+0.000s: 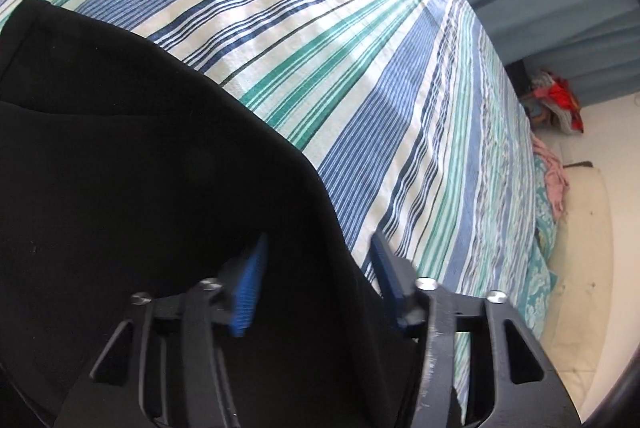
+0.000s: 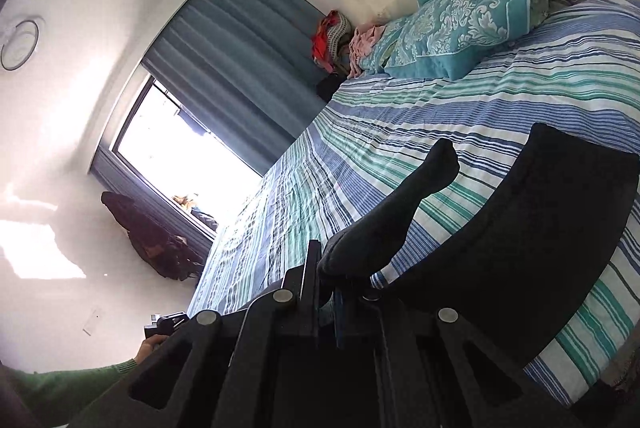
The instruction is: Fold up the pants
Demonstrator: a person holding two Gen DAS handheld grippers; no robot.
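1. The black pants (image 1: 132, 164) lie on the striped bedsheet (image 1: 360, 88), matte and dark, with a smooth curved edge running diagonally across the left wrist view and a seam fold visible at the far left.
2. In the right wrist view the pants (image 2: 520, 228) form a broad curved band on the sheet, while a bunched strip of the fabric rises from the gripper toward the bed.
3. The left gripper (image 1: 316, 276) stands with its blue pads wide apart, over the edge of the pants, gripping nothing.
4. The right gripper (image 2: 336, 280) has its fingers closed tight on a gathered fold of the pants.
5. A teal patterned pillow (image 2: 460, 24) rests at the head of the bed.
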